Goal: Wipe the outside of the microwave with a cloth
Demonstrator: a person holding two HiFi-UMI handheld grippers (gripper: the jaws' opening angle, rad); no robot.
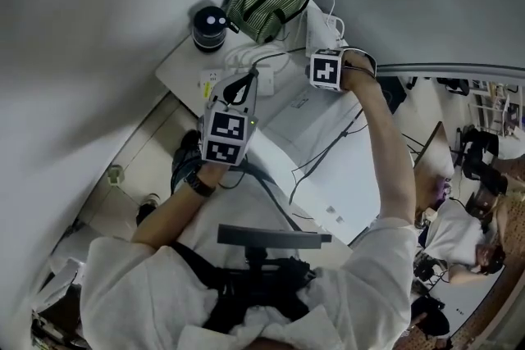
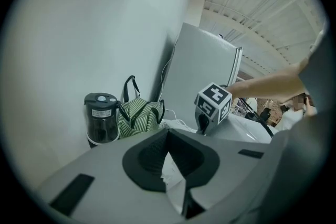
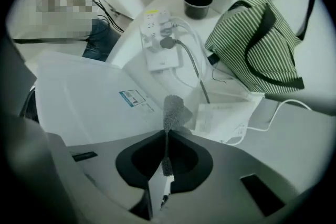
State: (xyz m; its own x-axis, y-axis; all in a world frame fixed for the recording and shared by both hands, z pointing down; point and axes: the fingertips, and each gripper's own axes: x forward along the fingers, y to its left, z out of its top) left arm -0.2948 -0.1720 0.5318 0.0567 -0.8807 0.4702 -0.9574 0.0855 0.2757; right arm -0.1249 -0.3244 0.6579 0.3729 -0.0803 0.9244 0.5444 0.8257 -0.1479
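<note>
The white microwave (image 1: 320,135) lies below me, and its top with a small blue label fills the left of the right gripper view (image 3: 84,97). My right gripper (image 3: 167,132) is shut on a grey cloth (image 3: 173,110), which sticks out past the jaws just above the microwave's top near its back edge. In the left gripper view the right gripper's marker cube (image 2: 212,102) stands over that white top (image 2: 247,131). My left gripper (image 1: 239,86) is shut with nothing in it, held in the air at the microwave's left, over the power strip.
Behind the microwave, the white table (image 1: 184,65) holds a black kettle (image 1: 211,27), a green striped bag (image 1: 267,0), a white power strip (image 3: 157,39) with cables and a white packet (image 3: 226,118). A grey cabinet (image 2: 205,76) stands against the wall. A person (image 1: 467,234) sits far right.
</note>
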